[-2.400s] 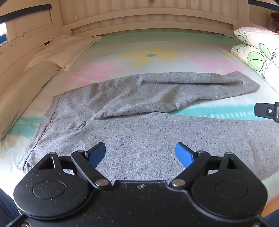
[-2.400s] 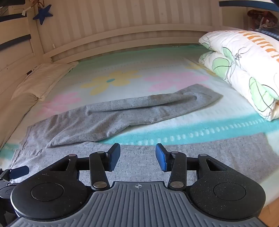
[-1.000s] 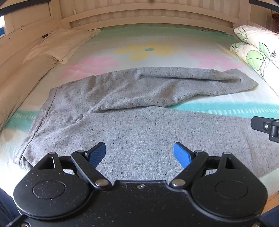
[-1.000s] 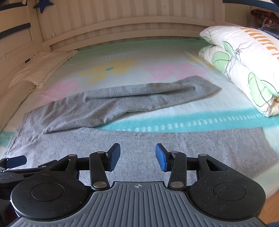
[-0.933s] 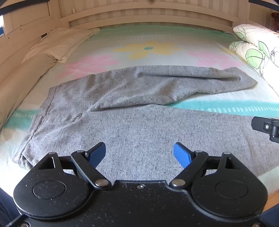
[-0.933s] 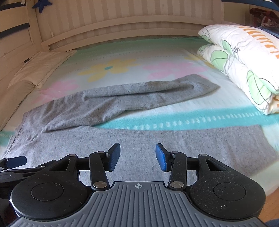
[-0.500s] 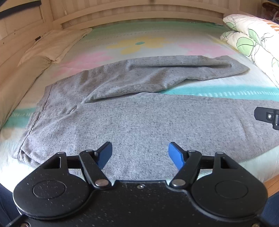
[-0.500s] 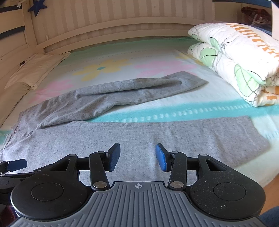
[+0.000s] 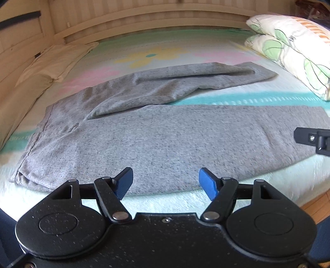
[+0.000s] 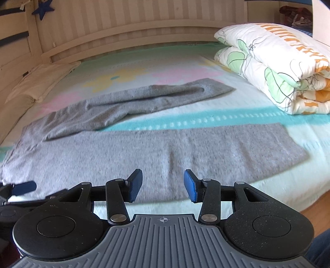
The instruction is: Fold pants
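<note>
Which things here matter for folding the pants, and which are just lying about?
In the job:
- pants, spread flat, legs apart
- left gripper, open, empty
- right gripper, open, empty
- bed, the work surface

Lying about:
- folded quilt, at the right
- pillow, far left
- blue star on the wall

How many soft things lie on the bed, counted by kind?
Gray pants: 1
Cream pillow: 1
Folded flowered quilt: 1
Total: 3
</note>
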